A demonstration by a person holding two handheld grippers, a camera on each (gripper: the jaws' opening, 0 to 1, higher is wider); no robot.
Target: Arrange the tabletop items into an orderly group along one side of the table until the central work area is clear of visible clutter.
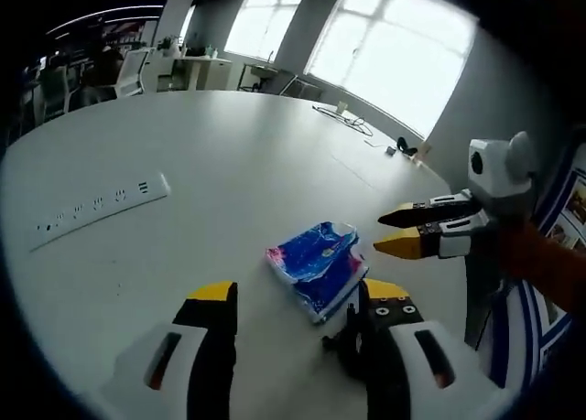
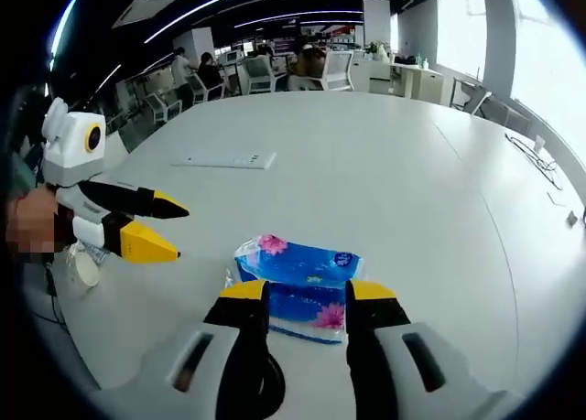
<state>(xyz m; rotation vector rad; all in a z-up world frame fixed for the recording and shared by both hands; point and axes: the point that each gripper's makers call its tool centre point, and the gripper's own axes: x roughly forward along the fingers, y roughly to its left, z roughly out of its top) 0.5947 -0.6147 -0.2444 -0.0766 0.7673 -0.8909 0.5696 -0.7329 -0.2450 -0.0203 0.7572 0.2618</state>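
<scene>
A blue and white tissue pack [image 1: 316, 264] with pink flowers lies flat on the white round table [image 1: 229, 155]. My left gripper [image 1: 299, 294] is open, its yellow-tipped jaws wide apart just short of the pack. My right gripper [image 1: 392, 231] comes in from the right, open, with its tips a little off the pack's edge and not touching it. In the right gripper view the tissue pack [image 2: 298, 278] lies just ahead of my right gripper [image 2: 307, 292], partly behind its jaw tips. My left gripper [image 2: 169, 230] hovers open at the left, beside the pack.
A white power strip [image 1: 101, 208] lies on the table beyond the pack, also seen as the power strip [image 2: 224, 161]. Thin cables [image 1: 352, 120] trail near the far edge. A small pale cup [image 2: 84, 266] sits by the near left edge. Office chairs and desks stand behind the table.
</scene>
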